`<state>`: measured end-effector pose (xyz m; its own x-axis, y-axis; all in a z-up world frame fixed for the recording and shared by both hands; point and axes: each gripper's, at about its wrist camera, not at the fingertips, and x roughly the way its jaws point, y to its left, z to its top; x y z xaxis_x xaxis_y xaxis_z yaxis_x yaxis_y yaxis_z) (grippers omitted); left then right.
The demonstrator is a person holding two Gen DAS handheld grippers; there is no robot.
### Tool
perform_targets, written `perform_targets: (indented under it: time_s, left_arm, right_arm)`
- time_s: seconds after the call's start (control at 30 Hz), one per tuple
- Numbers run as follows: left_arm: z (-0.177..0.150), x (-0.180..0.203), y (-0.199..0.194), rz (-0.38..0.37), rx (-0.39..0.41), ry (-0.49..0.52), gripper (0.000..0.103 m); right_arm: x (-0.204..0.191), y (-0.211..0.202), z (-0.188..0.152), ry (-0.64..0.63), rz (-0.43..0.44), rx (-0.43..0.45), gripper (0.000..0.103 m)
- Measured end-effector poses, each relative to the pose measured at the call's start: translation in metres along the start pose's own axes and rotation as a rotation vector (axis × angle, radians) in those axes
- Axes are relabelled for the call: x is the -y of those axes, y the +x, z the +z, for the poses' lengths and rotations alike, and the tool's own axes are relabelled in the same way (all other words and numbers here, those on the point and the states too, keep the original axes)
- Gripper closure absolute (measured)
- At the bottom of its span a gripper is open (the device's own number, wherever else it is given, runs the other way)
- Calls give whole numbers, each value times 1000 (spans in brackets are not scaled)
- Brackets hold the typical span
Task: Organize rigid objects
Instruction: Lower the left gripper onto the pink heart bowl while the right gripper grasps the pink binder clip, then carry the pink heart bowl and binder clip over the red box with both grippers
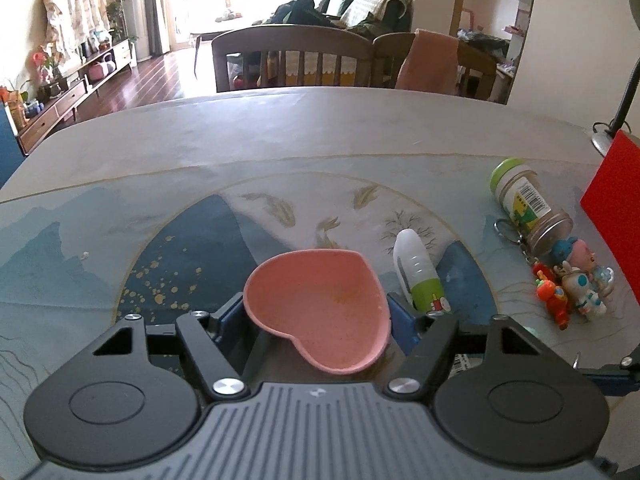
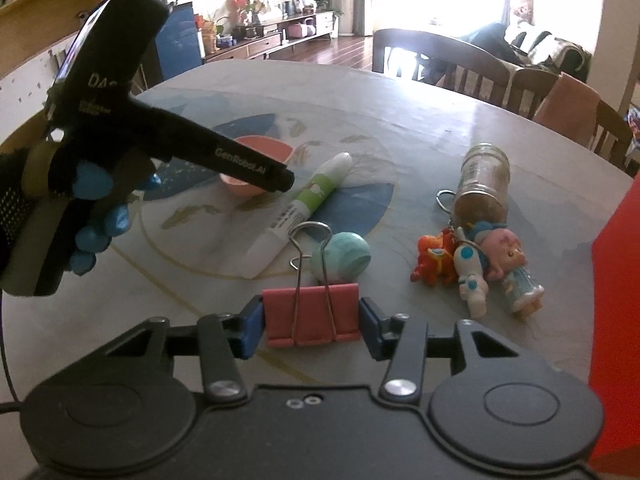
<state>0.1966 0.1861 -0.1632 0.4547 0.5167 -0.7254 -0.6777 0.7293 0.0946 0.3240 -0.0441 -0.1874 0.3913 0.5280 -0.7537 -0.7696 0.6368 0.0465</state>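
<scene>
We are gripping the pink binder clip (image 2: 313,316) in our right claw (image 2: 312,320), its wire handles pointing forward, above the surface (image 2: 400,112); our left claw (image 1: 316,320) is straddling the pink heart dish (image 1: 320,312), seemingly clamped on it. The red bin (image 2: 616,280) is lying to our right, nearest the right claw, which is pointing level across the surface

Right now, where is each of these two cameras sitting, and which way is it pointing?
Left wrist: on the left gripper, facing across the table toward the chairs; its fingers grip the pink heart dish.
Right wrist: on the right gripper, facing leftward over the table; its fingers clamp a red binder clip.
Both show the marker, spice jar and keychain figures.
</scene>
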Motion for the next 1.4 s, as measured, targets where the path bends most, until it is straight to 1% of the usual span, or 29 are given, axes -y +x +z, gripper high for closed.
perform_targets:
  time_s: [0.3, 0.47, 0.63, 0.83, 0.93, 1.03, 1.13, 1.4]
  left_arm:
    - [-6, -1, -21, -1, -23, -34, 30]
    - [-10, -3, -48, -24, -26, -65, 30]
    - [-11, -3, -84, -62, -27, -82, 30]
    - [-9, 0, -128, -92, -11, -68, 30]
    - [-10, 3, -146, -105, -8, -59, 30]
    - [-13, 10, -162, -110, 4, -34, 30]
    - [-15, 15, -176, -132, 8, -17, 30]
    - [-12, 33, -207, -184, 44, 27, 30]
  right_arm:
    - [-2, -33, -3, 53, -37, 28, 55]
    - [-9, -59, -3, 81, -59, 59, 55]
    - [-14, -89, -1, 123, -77, 94, 55]
    - [-25, -124, 3, 156, -104, 132, 55]
    - [-31, -140, 3, 168, -116, 149, 55]
    - [-38, -154, 3, 177, -142, 160, 55]
    - [-42, -167, 1, 191, -170, 172, 55]
    - [-34, -200, -3, 231, -238, 206, 55]
